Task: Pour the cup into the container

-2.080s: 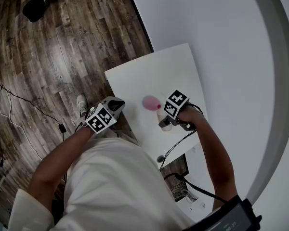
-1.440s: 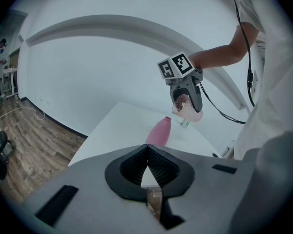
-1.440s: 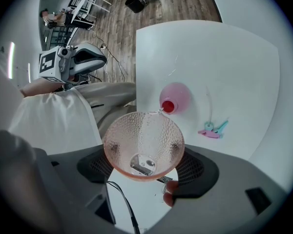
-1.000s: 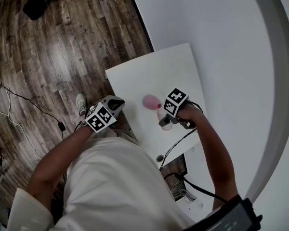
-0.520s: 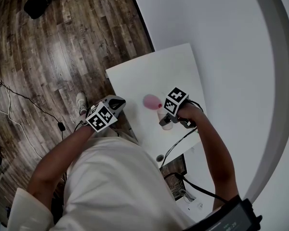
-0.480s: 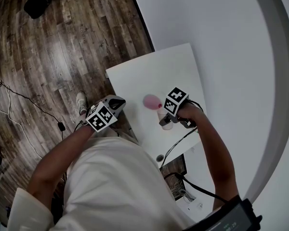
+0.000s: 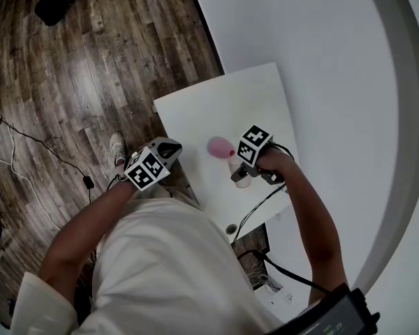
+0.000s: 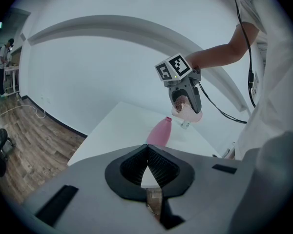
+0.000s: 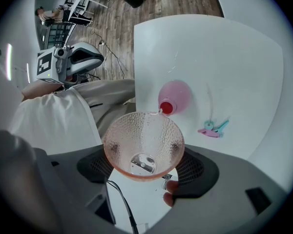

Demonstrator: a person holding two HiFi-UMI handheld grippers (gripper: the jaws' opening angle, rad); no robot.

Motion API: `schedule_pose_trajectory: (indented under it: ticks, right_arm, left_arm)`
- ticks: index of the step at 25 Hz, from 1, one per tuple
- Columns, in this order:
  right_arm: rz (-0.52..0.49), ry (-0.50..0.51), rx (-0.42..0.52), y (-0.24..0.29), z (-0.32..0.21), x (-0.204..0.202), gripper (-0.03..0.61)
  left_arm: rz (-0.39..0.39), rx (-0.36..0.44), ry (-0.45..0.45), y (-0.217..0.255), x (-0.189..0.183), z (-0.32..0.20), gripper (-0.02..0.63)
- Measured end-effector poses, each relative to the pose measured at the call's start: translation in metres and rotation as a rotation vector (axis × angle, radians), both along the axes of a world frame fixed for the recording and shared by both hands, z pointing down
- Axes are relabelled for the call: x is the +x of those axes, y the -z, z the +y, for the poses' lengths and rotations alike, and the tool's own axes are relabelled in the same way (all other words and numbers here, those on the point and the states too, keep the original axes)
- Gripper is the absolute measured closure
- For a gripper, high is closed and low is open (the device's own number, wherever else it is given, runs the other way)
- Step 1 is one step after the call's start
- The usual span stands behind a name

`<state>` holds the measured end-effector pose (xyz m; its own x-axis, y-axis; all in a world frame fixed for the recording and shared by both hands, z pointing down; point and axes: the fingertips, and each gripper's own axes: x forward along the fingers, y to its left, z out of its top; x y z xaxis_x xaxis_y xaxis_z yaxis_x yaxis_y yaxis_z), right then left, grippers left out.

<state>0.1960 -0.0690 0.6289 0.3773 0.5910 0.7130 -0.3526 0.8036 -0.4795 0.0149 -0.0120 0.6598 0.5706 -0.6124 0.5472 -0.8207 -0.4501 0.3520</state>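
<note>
A pink, dimpled glass cup (image 9: 144,145) is gripped between the jaws of my right gripper (image 9: 144,168), which is shut on it. The cup tips forward, and a thin thread of liquid hangs from its far rim at the red mouth (image 9: 167,107) of the pink container (image 9: 179,93). That container (image 7: 220,146) stands on the white table (image 7: 223,100), just ahead of the cup (image 7: 241,180) and right gripper (image 7: 240,174). From the side, the left gripper view shows the cup (image 8: 187,112) tilted above the container (image 8: 159,132). My left gripper (image 8: 147,167) is shut and empty, off the table's near-left edge (image 7: 169,147).
A small teal and pink object (image 9: 212,129) lies on the table right of the container. A black cable (image 7: 257,209) runs off the table's near edge beneath my right arm. Wooden floor (image 7: 91,68) lies to the left and a white wall behind.
</note>
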Motion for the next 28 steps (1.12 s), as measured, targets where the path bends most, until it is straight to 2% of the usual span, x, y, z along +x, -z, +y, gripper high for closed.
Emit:
schedule_pose_trajectory:
  ticks: [28]
  right_arm:
    - [0.034, 0.017, -0.024, -0.0041, 0.0018, 0.0042, 0.206]
  left_arm:
    - [-0.002, -0.002, -0.004, -0.0047, 0.0009, 0.006, 0.603]
